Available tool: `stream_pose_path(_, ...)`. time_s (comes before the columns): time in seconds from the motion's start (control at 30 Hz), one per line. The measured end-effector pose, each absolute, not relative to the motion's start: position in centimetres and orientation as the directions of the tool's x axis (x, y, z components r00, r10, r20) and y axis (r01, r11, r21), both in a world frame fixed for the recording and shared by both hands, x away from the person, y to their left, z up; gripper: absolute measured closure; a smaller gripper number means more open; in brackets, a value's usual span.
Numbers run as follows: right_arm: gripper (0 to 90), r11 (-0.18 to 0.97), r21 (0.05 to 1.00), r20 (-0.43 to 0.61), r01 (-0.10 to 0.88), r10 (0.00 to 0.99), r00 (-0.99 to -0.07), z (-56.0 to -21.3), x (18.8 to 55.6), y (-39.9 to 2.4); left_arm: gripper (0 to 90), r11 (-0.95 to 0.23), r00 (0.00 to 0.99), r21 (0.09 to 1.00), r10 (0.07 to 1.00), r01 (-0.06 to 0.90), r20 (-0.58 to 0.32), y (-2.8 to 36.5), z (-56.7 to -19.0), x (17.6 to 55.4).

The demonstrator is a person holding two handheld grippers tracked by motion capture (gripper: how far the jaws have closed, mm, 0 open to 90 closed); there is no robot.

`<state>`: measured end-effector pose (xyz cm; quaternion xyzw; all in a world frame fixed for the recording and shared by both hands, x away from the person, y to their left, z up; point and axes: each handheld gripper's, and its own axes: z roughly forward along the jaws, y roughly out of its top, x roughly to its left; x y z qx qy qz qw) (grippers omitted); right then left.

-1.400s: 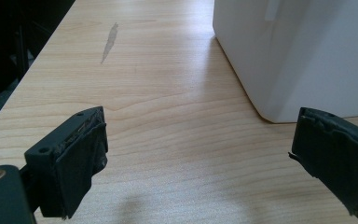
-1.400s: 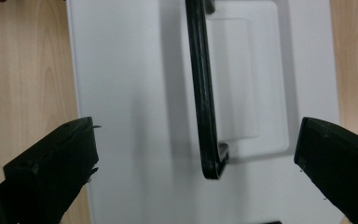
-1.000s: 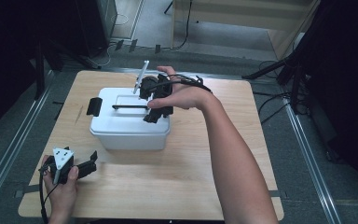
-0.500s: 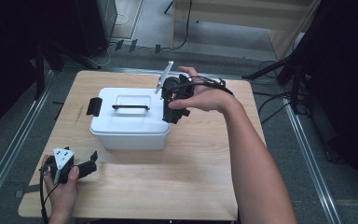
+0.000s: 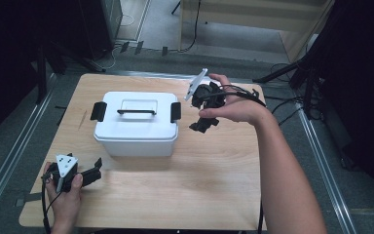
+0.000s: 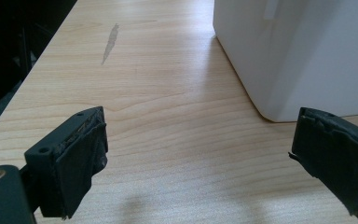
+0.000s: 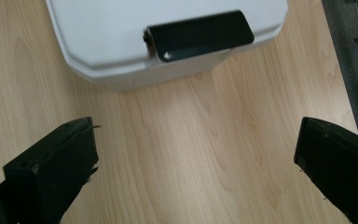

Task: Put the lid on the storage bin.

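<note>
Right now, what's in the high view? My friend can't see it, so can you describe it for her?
A white box with a black handle and black side latches sits shut on a wooden table. The right hand-held gripper hangs open just right of the box, and the left hand-held gripper rests open near the table's front left corner.

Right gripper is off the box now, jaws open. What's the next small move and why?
Probably ease the right gripper toward the black side latch on the white box: its jaws are open and empty, the latch lies straight ahead, flat against the lid. The left gripper rests open near the box's corner.
</note>
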<state>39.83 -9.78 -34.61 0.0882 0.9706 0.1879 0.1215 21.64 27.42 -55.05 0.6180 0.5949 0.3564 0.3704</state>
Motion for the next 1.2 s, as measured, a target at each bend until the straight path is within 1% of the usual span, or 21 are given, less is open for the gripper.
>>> stream_pose_path(0.43,0.0,0.908,0.385,-0.205,0.164,0.257,-0.944,-35.8,38.8,-13.1,4.1,-0.017,0.038,0.883,0.999,0.469,-0.001,27.4,-55.1,21.6)
stream_pose_path(0.87,0.0,0.894,0.400,-0.200,0.200,0.298,-0.933,-37.8,37.4,-16.2,4.1,-0.021,0.039,0.882,0.999,0.471,0.003,27.4,-55.0,21.6)
stream_pose_path(0.93,0.0,0.892,0.406,-0.218,0.198,0.304,-0.927,-38.2,37.2,-16.6,4.1,-0.022,0.039,0.881,0.999,0.472,0.004,27.4,-55.0,21.6)
stream_pose_path(1.2,0.0,0.885,0.412,-0.199,0.217,0.320,-0.926,-39.7,36.1,-17.8,4.1,-0.023,0.038,0.882,0.999,0.470,0.005,27.4,-55.0,21.6)
